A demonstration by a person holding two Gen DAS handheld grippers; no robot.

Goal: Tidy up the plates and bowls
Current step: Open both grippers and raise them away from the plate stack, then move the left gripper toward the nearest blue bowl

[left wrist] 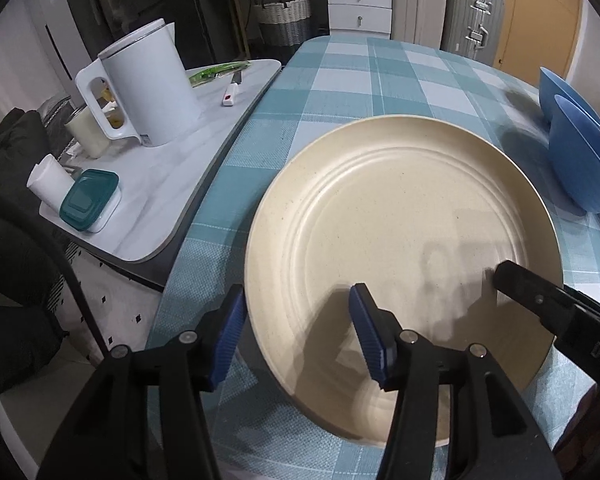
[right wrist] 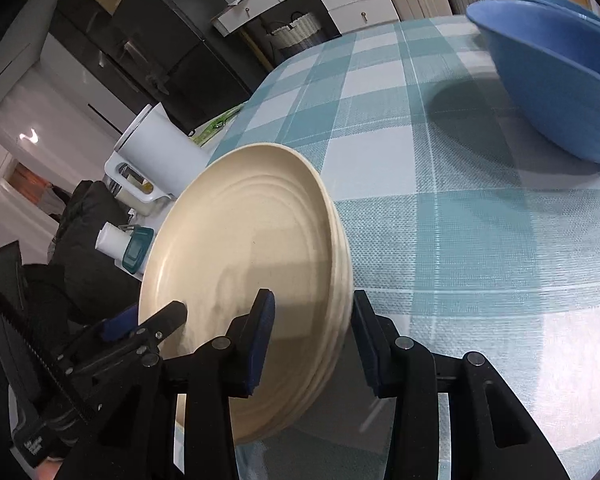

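Both grippers are straddling the rim of the cream plate stack point(right wrist: 244, 264) on the checked tablecloth point(right wrist: 440, 220). Left gripper point(left wrist: 298, 336) and right gripper point(right wrist: 312, 344): jaws looking released, no pad pressing. Plates are stacked; blue bowls point(left wrist: 580, 160) beyond the stack are cut off, nesting unclear.

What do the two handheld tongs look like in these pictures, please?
Both the left tongs and the right tongs have matte black, angular plastic arms joined by silver round pivot pins, ending in ribbed dark-blue pads. In the right wrist view, the left tool shows a black toothed rack and faint white lettering on its body.
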